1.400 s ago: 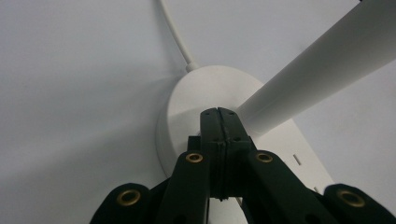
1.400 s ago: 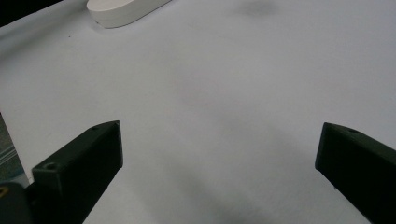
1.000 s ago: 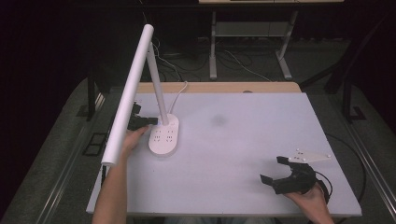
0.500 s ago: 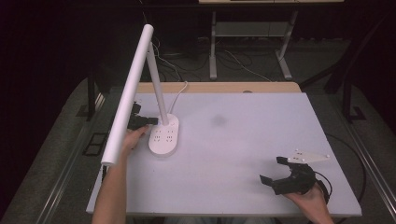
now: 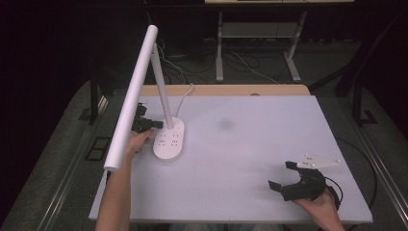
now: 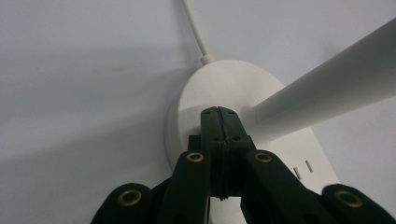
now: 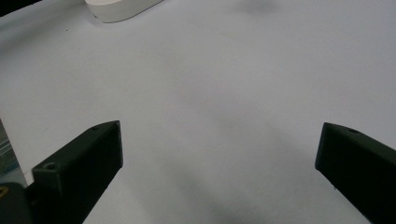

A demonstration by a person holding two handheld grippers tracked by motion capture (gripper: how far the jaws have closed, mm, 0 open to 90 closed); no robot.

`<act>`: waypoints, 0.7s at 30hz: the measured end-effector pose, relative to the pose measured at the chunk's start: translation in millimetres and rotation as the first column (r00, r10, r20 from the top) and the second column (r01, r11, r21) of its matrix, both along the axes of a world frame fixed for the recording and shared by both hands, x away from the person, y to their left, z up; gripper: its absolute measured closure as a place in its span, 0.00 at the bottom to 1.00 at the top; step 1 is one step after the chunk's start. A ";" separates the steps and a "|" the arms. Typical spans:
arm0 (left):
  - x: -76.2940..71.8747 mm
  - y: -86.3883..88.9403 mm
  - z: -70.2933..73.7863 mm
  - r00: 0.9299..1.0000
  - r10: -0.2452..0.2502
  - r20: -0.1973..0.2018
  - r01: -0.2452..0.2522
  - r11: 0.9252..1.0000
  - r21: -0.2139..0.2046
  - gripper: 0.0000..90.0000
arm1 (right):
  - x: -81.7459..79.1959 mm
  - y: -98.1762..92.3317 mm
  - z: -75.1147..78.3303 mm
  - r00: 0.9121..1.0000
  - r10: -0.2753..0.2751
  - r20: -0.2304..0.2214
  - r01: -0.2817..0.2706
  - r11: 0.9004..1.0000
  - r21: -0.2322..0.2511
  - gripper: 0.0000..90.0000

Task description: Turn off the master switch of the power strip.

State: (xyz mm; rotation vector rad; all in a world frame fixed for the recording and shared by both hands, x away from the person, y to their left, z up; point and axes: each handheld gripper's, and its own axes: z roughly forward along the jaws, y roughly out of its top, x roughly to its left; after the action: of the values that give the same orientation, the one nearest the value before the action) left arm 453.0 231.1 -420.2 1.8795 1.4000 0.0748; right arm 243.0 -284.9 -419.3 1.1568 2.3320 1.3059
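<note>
Two claws, two states: your left gripper (image 5: 155,124) is clenched, jaws pressed flat together, tips resting on the lamp base (image 5: 169,140) beside the foot of the stem (image 5: 162,91). Your right gripper (image 5: 285,175) is released, jaws spread wide over bare table (image 5: 250,144) at 5 o'clock. That lamp stands at 9 o'clock; its long white bar (image 5: 131,96) runs from 12 toward 7. Its cord (image 5: 185,95) trails off toward 12.

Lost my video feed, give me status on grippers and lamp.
Left gripper shut, tips at lamp base. Right gripper open, empty, at the table near corner. Nothing in the way.
</note>
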 end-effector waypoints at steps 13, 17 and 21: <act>2.3 -21.3 9.6 1.000 -0.007 0.016 0.005 0.993 0.115 1.00 | 0.7 -3.1 0.4 1.000 -0.010 0.003 0.010 1.000 0.009 0.00; -0.6 -20.8 10.2 1.000 -0.009 0.019 0.007 0.993 0.114 1.00 | 0.6 -2.6 0.6 1.000 -0.011 0.003 0.011 1.000 0.008 0.00; -3.2 -15.4 14.7 0.999 0.001 0.040 -0.006 0.994 0.113 1.00 | 0.8 -2.7 0.6 1.000 -0.012 0.003 0.012 1.000 0.007 0.00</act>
State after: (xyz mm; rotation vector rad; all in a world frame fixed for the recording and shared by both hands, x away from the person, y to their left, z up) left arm 449.8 215.6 -405.5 1.9573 1.3979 0.1956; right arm 243.8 -287.6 -418.7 1.1685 2.3170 1.3121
